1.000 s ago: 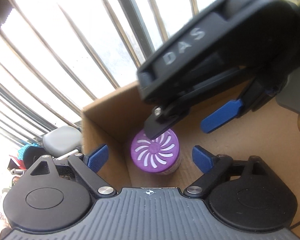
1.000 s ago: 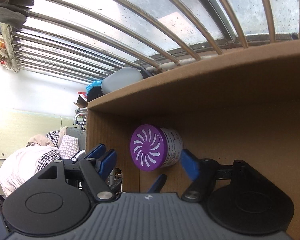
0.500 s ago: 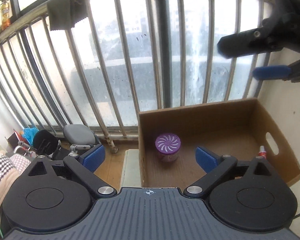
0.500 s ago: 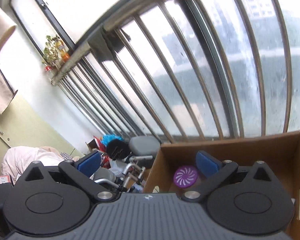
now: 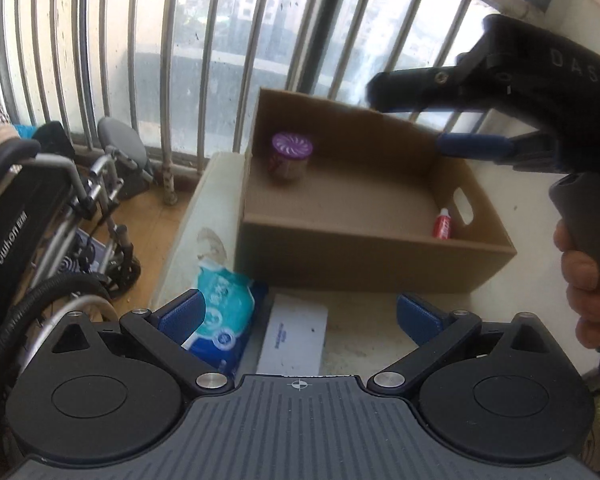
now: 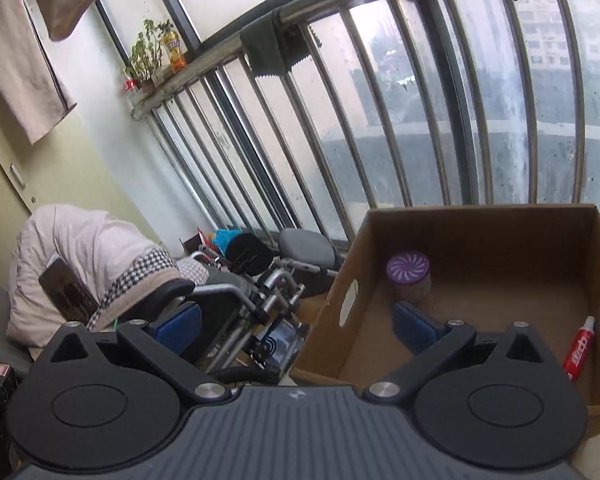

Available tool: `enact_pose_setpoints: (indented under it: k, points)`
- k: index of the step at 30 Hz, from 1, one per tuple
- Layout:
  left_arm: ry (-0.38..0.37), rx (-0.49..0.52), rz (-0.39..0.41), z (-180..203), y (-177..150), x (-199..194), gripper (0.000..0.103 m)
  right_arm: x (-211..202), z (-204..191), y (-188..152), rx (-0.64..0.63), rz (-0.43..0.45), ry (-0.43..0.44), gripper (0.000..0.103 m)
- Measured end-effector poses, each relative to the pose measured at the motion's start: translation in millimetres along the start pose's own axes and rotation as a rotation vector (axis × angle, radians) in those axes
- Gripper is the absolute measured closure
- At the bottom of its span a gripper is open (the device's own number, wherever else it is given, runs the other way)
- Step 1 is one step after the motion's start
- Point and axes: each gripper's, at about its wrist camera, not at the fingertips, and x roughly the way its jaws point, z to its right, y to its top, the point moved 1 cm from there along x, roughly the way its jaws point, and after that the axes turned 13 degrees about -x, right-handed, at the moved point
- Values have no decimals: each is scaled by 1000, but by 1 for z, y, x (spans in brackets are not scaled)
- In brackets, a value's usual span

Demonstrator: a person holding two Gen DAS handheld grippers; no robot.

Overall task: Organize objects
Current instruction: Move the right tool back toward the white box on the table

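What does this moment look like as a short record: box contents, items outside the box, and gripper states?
container: cardboard box, open top
in box: purple-lidded canister, upright in a far corner; red tube by the handle-hole wall
outside box: blue wipes pack and white flat carton, on the surface in front
left gripper: open, empty
right gripper: open, empty
background: wheelchair, window bars

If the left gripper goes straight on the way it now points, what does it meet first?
Probably the white box lying between the open left gripper's fingers, before the cardboard box; depth is unclear.
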Motion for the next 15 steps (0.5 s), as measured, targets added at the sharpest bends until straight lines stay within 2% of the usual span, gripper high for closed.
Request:
enact_pose_setpoints:
  k: [4, 8, 15]
  points:
    - [-37, -57, -42, -14, -31, 20, 0, 31, -15, -40, -47, -118, 41, 0]
    - [-60, -95, -79, -24, -47, 49, 0, 67, -18, -83, -99, -223, 60, 0]
    - [-69, -84, -116, -20, -66, 71, 0, 110, -10, -126, -197, -319, 124, 0]
